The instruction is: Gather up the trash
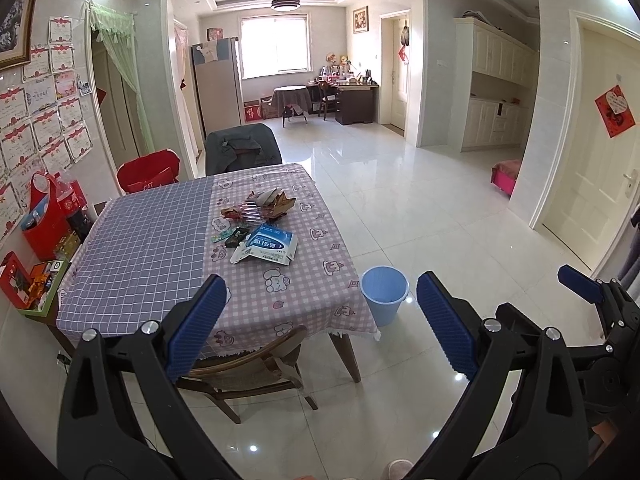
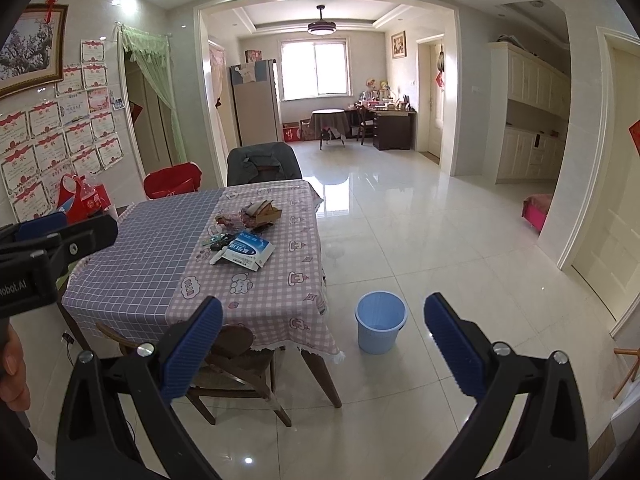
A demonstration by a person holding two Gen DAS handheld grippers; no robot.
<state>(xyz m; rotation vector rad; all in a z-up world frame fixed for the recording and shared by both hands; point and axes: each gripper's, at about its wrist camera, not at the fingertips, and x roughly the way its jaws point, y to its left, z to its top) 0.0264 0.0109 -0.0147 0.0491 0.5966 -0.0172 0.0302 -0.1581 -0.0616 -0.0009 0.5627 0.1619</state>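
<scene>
A heap of trash lies on the checked tablecloth: a torn blue-and-white box (image 1: 267, 247) (image 2: 246, 253), small dark packets (image 1: 234, 236) (image 2: 219, 242) and crumpled wrappers (image 1: 264, 205) (image 2: 258, 212) behind it. A light blue bucket (image 1: 384, 294) (image 2: 380, 322) stands empty on the floor beside the table's near right corner. My left gripper (image 1: 320, 328) hangs open, short of the table, with nothing between its fingers. My right gripper (image 2: 323, 344) is open too and holds nothing. In the left wrist view the right gripper shows at the right edge; in the right wrist view the left one shows at the left edge.
A wooden chair (image 1: 248, 372) (image 2: 232, 364) is tucked under the table's near edge. Two draped chairs (image 1: 242, 148) (image 2: 262, 164) stand at the far side. Red bags and a bottle (image 1: 60, 208) crowd the table's left end by the wall. Glossy tiled floor (image 1: 400, 200) stretches right.
</scene>
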